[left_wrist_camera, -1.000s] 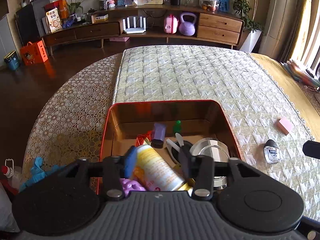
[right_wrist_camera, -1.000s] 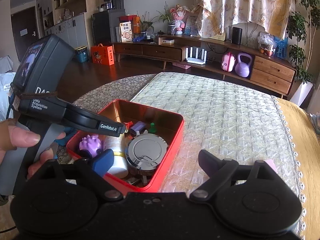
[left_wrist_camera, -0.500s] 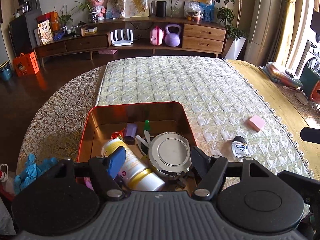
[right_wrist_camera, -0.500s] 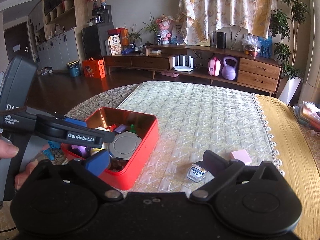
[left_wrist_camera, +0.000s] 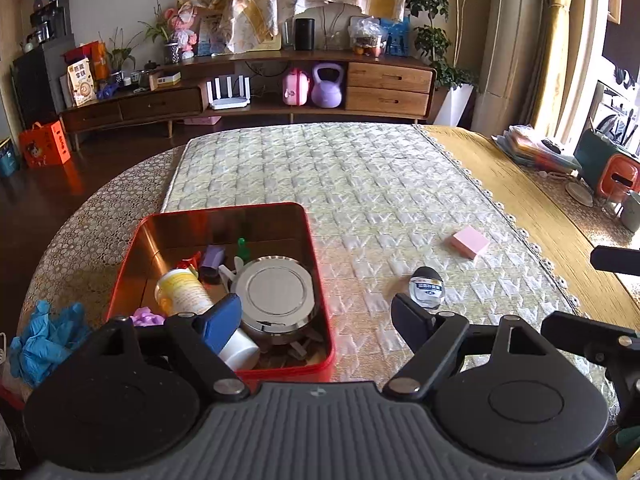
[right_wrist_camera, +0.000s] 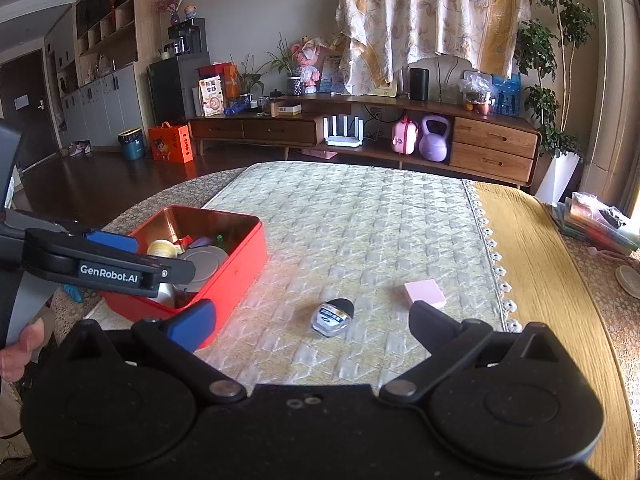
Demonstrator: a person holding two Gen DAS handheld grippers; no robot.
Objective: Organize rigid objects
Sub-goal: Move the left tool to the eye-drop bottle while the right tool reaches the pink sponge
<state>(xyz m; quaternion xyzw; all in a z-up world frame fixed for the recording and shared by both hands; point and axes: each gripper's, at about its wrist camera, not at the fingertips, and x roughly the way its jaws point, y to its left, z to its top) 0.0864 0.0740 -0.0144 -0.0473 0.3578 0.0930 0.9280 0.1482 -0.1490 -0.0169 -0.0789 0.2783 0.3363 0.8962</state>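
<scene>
Jaws of the left hand-held gripper (left_wrist_camera: 316, 314) are opening over the red tin's (left_wrist_camera: 320, 280) near corner, gripping nothing; the right hand-held gripper (right_wrist_camera: 312, 322) gapes empty above a small clear bottle (right_wrist_camera: 333, 317), perhaps eye drops, lying beside a pink block (right_wrist_camera: 425, 293) on the desk (right_wrist_camera: 360, 216)

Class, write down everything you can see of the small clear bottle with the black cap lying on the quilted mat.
The small clear bottle has a rounded black cap and a dark label with pale print too small to read. It looks like clear plastic or glass. It lies on its side on the quilted mat, cap pointing away from the cameras, between the red tin and the pink block, touching neither. Nothing grips it.
</scene>
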